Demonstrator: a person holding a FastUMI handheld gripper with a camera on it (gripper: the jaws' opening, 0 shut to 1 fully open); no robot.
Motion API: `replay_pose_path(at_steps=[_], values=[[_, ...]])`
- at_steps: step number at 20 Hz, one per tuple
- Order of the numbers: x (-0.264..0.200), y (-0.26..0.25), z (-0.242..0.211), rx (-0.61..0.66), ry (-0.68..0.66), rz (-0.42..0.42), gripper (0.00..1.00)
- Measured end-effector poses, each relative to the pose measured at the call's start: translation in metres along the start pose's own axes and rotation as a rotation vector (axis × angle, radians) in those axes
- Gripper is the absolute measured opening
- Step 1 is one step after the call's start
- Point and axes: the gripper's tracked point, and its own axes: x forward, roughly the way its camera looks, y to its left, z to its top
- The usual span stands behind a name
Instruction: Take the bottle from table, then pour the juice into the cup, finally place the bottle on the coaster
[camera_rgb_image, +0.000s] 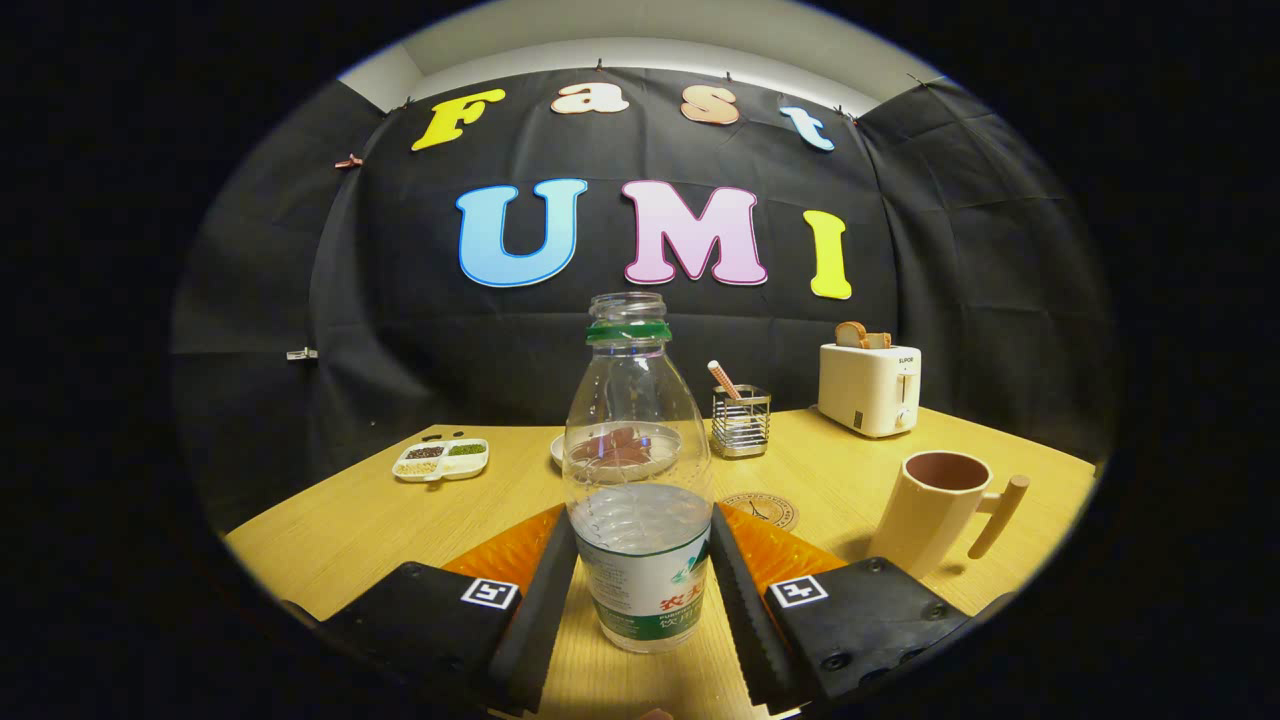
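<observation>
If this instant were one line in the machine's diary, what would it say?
stage: grasping bottle | gripper: fingers pressing both sides of bottle, upright, uncapped, on table | cup: right, apart | coaster: beyond bottle, bare

The one camera rides on the gripper (640, 600) and looks forward along its two fingers (535, 600), which rise from the bottom of the view. It sits low, just above the counter (330, 540), facing level toward the booth's black cloth wall (400, 340). The bottle (638, 480) stands very near the lens, between the fingers, which press against its sides. The fisheye takes in the cup (935, 510) to one side, the toaster (870, 388) beyond, and a strip of ceiling above the wall.
</observation>
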Motion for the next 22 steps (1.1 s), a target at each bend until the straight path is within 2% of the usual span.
replay_pose_path(at_steps=[6, 8, 10, 19, 22], values=[[-0.005, 0.006, 0.031, 0.047, 0.011, 0.017, 0.75], [-0.007, 0.009, 0.034, 0.133, 0.042, 0.044, 0.75], [-0.01, 0.002, 0.038, 0.197, 0.054, 0.034, 0.75], [-0.012, -0.017, 0.048, 0.378, 0.117, 0.06, 0.75], [-0.011, -0.023, 0.059, 0.507, 0.094, 0.059, 0.74]])
